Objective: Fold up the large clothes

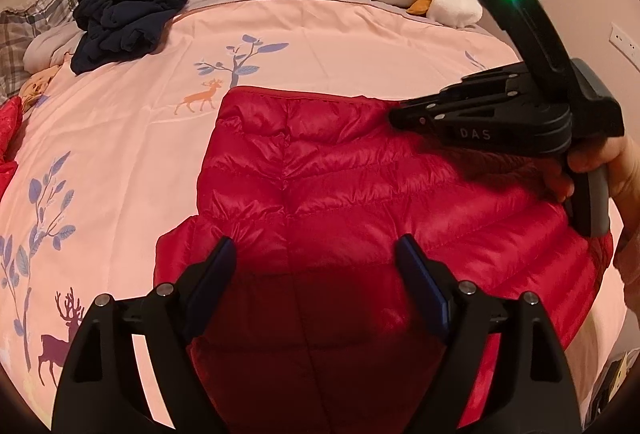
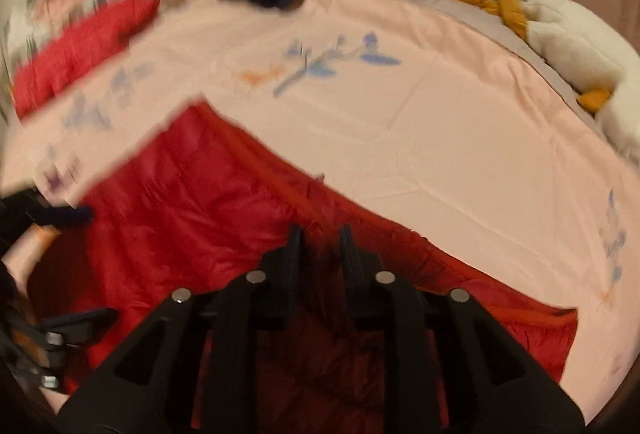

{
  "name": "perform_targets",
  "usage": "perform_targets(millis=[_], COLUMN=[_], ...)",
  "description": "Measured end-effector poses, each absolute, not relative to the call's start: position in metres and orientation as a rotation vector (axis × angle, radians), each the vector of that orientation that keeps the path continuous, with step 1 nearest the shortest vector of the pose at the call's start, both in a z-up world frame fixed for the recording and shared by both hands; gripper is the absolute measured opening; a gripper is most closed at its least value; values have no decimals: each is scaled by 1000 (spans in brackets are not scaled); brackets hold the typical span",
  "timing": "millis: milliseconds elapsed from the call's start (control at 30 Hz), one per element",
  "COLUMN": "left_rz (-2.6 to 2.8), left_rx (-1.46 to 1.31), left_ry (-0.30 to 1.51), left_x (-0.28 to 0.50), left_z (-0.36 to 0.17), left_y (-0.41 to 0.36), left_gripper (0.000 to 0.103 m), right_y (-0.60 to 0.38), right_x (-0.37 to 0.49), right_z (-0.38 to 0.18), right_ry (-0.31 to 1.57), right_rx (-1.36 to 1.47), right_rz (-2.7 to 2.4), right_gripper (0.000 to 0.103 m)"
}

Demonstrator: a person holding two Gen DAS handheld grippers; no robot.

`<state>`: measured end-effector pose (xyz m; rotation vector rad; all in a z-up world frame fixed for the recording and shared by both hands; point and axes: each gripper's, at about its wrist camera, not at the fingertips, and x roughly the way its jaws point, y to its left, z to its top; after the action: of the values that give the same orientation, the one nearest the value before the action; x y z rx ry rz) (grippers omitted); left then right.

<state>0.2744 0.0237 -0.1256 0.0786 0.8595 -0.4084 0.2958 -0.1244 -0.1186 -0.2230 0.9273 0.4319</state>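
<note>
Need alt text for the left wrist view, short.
A red puffer jacket lies flat on a pink bedspread, with the open left tool over its near part. The right tool reaches in from the right at the jacket's far edge; a dark blue garment lies behind.

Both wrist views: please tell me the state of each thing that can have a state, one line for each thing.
red down jacket: spread flat on the bed, not fully folded.
left gripper: open, above the jacket, holding nothing.
right gripper: jaws narrow, at the jacket's edge; a grip cannot be told.
dark blue garment: crumpled in a heap, unfolded.
second red garment: bunched at the bed's side.
pink quilt: spread smooth.
</note>
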Motion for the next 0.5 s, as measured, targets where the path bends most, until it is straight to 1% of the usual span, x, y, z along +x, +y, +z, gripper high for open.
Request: perform_targets(millis=[67,167,233,333,433,500], left_rz=[-409,-408,-406,-401,-395,-392], left_rx=[84,90,87,82,88,91], left_ry=[858,858,859,857,854,855], left_x=[272,270,270,270,269,268], left_z=[-123,-123,-124,-124,-125,-124], left_y=[23,23,24,23,23,23], left_gripper=[83,83,83,83,83,83], right_y=[-139,-153,-154,-151,-158,-169], right_x=[286,276,273,290,307,308], right_z=[-107,-104,-114,-143,-144,-133], right_ry=[894,917,967,1050,1014,954], right_rx=[-180,-160,-188,-259,-207,-160], right_rz=[425,458,470,327,191,85], right_gripper=[21,21,21,19,18,28])
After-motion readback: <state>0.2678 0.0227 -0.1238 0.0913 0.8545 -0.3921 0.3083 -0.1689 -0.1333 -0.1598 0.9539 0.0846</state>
